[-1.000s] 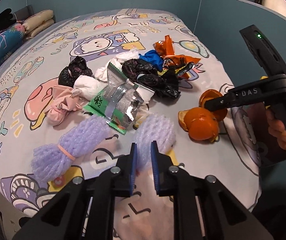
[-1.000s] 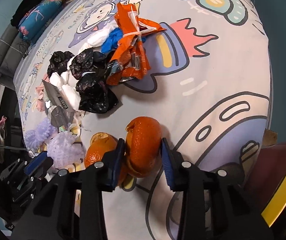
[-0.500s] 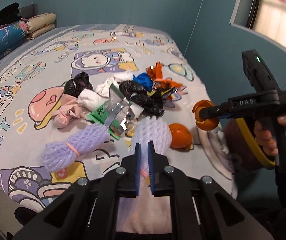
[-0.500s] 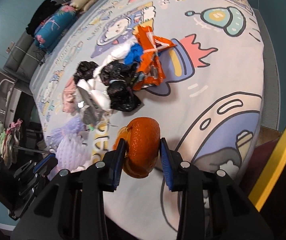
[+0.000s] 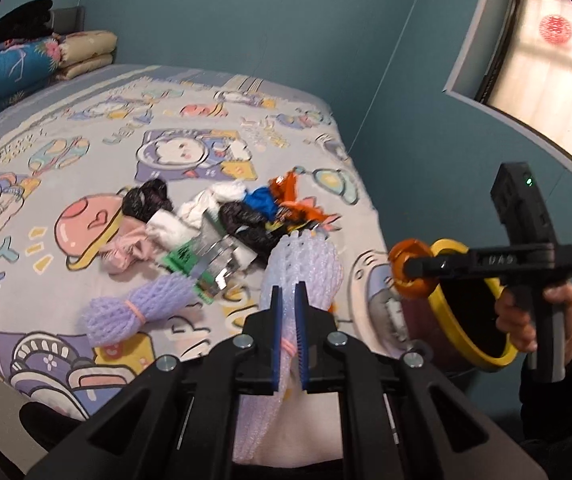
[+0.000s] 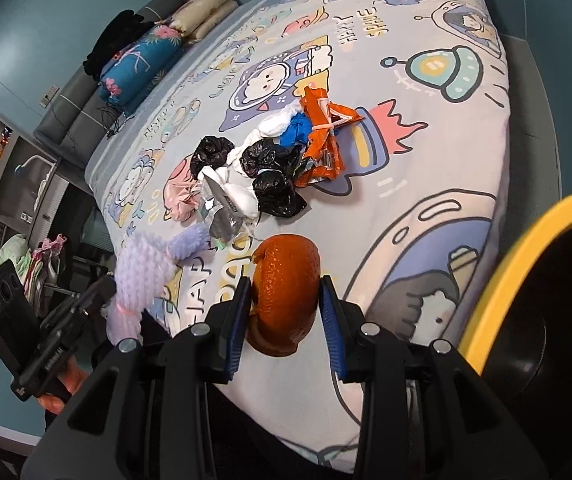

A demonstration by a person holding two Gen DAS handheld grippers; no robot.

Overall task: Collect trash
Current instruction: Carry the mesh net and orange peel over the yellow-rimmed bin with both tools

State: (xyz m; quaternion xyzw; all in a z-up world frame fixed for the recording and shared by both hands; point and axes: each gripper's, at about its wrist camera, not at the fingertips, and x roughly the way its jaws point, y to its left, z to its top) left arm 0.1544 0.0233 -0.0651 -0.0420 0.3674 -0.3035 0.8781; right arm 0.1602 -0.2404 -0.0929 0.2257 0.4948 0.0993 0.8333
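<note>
A bed (image 5: 85, 152) covered by a pale cartoon-printed sheet is seen in a teal-walled room, with folded bedding stacked at its far end and a window at upper right. A heap of crumpled black, white, blue and orange wrappers (image 6: 281, 160) lies mid-bed. The left tongs (image 5: 289, 322) are clenched on a lilac foam fruit net (image 5: 306, 264), held above the bed edge. The right tongs (image 6: 286, 320) are clamped on an orange peel (image 6: 286, 284), beside a yellow-rimmed black bin (image 6: 498, 304). Compared with a second ago, both pieces have been lifted off the sheet, and one peel that lay there is gone from view.
</note>
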